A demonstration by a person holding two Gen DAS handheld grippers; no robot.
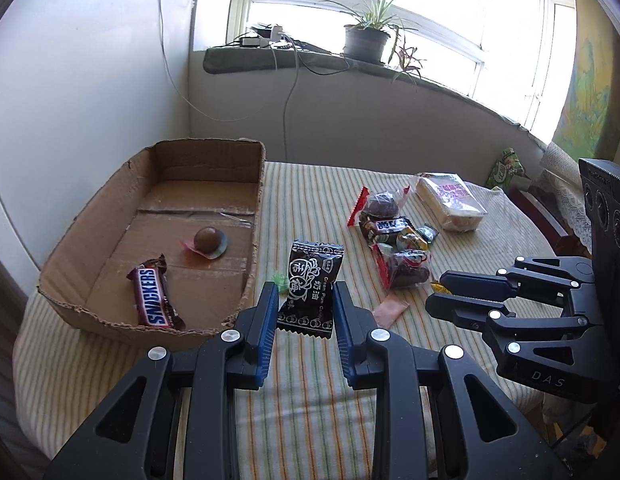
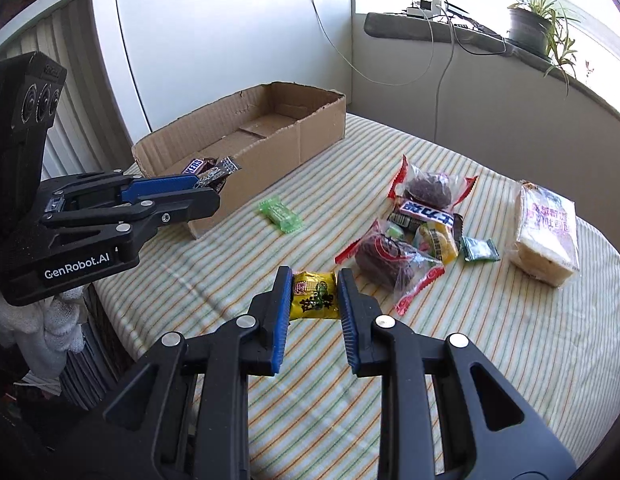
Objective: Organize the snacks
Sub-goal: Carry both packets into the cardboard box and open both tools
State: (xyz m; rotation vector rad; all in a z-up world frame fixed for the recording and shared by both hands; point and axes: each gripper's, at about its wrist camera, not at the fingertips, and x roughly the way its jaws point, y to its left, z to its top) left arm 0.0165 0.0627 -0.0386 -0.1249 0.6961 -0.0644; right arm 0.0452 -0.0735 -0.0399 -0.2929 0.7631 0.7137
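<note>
In the left wrist view, the left gripper (image 1: 306, 300) is seen closed on a black plum candy packet (image 1: 311, 289), which is pinched between the blue pads and held above the striped tablecloth (image 1: 310, 380). To the left, a shallow cardboard box (image 1: 214, 168) is set on the cloth; inside it a Snickers bar (image 1: 154, 295) lies near the front wall and a round brown sweet (image 1: 206, 239) rests on a pinkish wrapper further back. A small green candy (image 1: 278, 280) is partly seen just behind the left finger. To the right, a heap of wrapped snacks (image 1: 393, 240) is gathered on the cloth, with a wrapped cake slice (image 1: 449, 202) beyond it. A pink sachet (image 1: 389, 309) lies near the heap. The right gripper (image 1: 433, 292) is seen at the right edge, its fingers drawn close together.

In the right wrist view, the right gripper (image 2: 313, 292) is shown clamped on a yellow candy packet (image 2: 314, 295), held clear of the tablecloth (image 2: 469, 360). The left gripper (image 2: 214, 190) is seen at the left, with the black packet (image 2: 222, 172) at its tip beside the near corner of the cardboard box (image 2: 310, 136). The Snickers bar (image 2: 194, 166) is glimpsed over the box wall. The green candy (image 2: 280, 214) lies alone on the cloth between the box and the snack heap (image 2: 413, 232). The cake slice (image 2: 547, 232) sits at the far right.
</note>
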